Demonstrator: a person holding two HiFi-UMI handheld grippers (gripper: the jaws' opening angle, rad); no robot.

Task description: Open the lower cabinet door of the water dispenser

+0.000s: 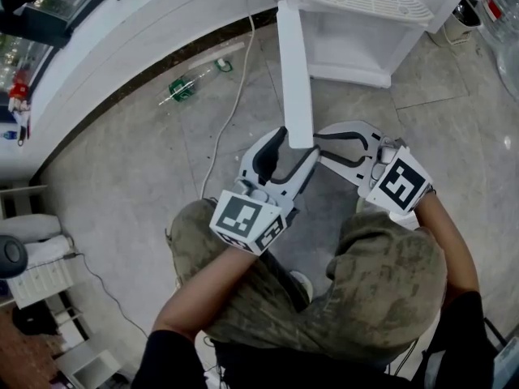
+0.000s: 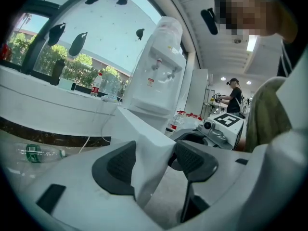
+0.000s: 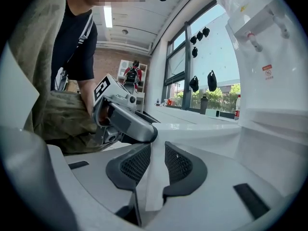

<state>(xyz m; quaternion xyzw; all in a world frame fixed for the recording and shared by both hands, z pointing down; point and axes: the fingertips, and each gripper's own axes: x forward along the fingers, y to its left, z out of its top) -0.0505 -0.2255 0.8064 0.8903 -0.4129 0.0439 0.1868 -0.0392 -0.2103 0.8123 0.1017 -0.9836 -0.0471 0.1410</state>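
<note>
The white water dispenser point(image 1: 357, 31) stands at the top of the head view. Its lower cabinet door point(image 1: 293, 71) is swung out toward me, seen edge-on as a long white slab. My left gripper point(image 1: 296, 146) grips the door's free end from below-left. In the left gripper view, both pads of the left gripper point(image 2: 154, 158) are against the door point(image 2: 144, 134). My right gripper point(image 1: 319, 144) reaches in from the right to the same end. In the right gripper view, the right gripper point(image 3: 157, 160) has a thin white edge of the door point(image 3: 202, 134) clamped between its pads.
A plastic bottle with a green label point(image 1: 182, 87) and a white cable point(image 1: 231, 112) lie on the tiled floor left of the door. A curved white counter point(image 1: 122, 47) runs along the left. My knees are just below the grippers. A person point(image 2: 235, 93) stands far off.
</note>
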